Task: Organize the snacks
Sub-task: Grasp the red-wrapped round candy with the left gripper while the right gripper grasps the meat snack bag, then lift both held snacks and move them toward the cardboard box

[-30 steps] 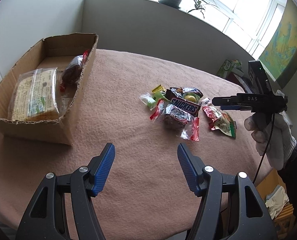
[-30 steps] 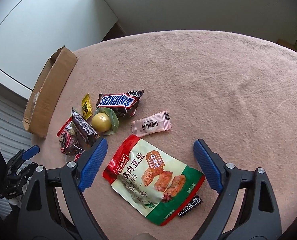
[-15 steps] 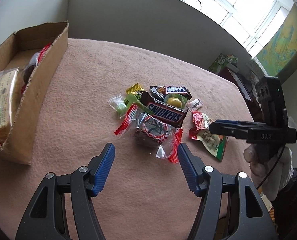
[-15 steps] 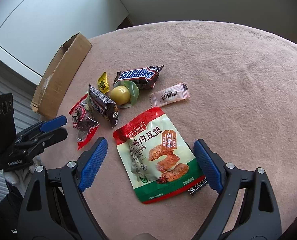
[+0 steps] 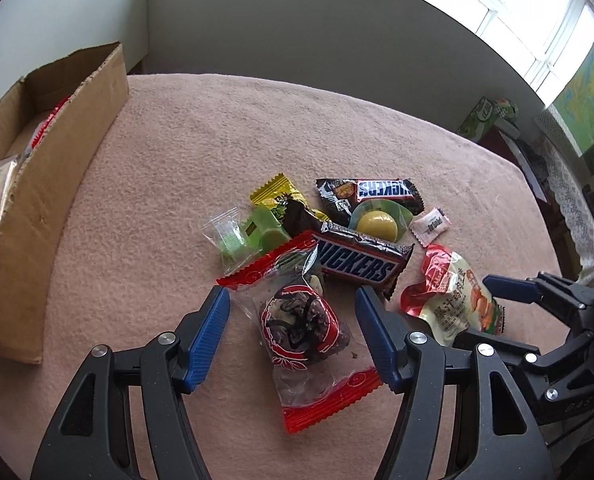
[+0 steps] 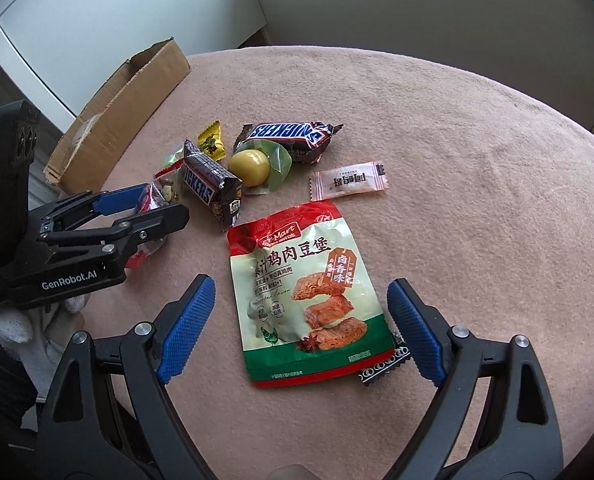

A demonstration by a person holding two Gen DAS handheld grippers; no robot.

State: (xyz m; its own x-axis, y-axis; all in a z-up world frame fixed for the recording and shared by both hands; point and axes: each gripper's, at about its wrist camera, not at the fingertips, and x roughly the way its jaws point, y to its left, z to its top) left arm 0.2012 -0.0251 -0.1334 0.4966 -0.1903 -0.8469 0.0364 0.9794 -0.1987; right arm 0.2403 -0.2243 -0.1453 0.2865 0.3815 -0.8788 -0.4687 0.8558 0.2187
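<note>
Jaws apart on the left gripper point(image 5: 292, 314), straddling the clear red-edged plastic pack of dark dried fruit point(image 5: 303, 326) mid pink tabletop point(image 5: 177, 152); brown cardboard box point(image 5: 49, 168) at left edge already holds some packs, the heap mostly left. Right view: right gripper point(image 6: 301, 330) spread wide round the red-green foil chicken pouch point(image 6: 305, 292), not clamped. Both sat farther back a second ago.

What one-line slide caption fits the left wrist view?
Open left claw straddles a red-edged clear snack packet, Snickers bars behind, cardboard box at left.
</note>
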